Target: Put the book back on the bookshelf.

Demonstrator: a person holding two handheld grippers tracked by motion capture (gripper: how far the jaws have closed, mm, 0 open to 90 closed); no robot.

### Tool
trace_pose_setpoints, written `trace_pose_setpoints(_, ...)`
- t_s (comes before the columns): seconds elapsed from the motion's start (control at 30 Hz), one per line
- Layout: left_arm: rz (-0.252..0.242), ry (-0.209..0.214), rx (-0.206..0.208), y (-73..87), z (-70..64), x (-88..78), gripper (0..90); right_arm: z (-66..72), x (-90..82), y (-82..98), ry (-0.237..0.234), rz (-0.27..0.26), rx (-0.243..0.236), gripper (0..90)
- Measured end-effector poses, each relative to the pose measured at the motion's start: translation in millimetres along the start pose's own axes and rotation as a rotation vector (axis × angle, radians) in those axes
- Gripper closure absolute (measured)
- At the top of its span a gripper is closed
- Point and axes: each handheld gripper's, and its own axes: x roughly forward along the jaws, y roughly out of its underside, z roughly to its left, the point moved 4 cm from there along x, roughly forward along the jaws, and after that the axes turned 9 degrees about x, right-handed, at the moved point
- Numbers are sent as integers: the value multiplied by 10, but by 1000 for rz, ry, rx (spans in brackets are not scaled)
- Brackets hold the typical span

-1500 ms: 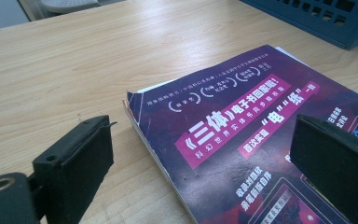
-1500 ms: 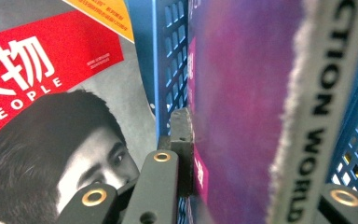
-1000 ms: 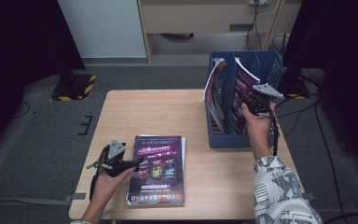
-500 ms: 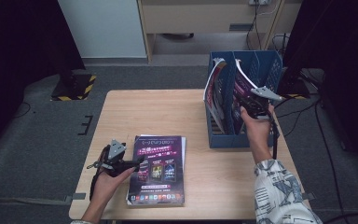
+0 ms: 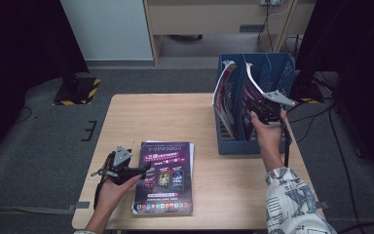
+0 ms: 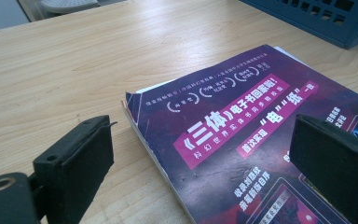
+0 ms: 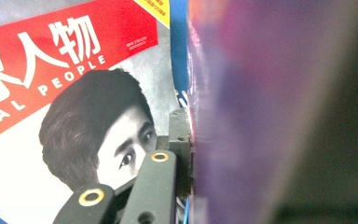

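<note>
R gripper (image 5: 264,108) is clamping a mag (image 5: 254,92) in the rack (image 5: 277,68); L gripper (image 5: 143,170), open, I'm hovering over the bench mag (image 5: 168,175), not yet filed.

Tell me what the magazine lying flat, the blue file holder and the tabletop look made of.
Magazine: glossy coated paper, judging by the sheen and thin page edges. Blue file holder: likely moulded plastic, with uniform colour and slotted walls. Tabletop: pale wood grain, matte; perhaps laminate rather than solid wood.

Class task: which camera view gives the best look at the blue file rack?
The high view: the whole blue file rack with its dividers and magazines. The left gripper view catches just its perforated bottom edge; the right gripper view only a blue sliver between covers.
</note>
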Motion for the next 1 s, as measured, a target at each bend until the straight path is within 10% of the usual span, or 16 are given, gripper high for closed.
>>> trace_pose_setpoints(1.0, 0, 5, -1, 2, 4, 18, 60, -131, 278, -159, 116, -50, -81, 828)
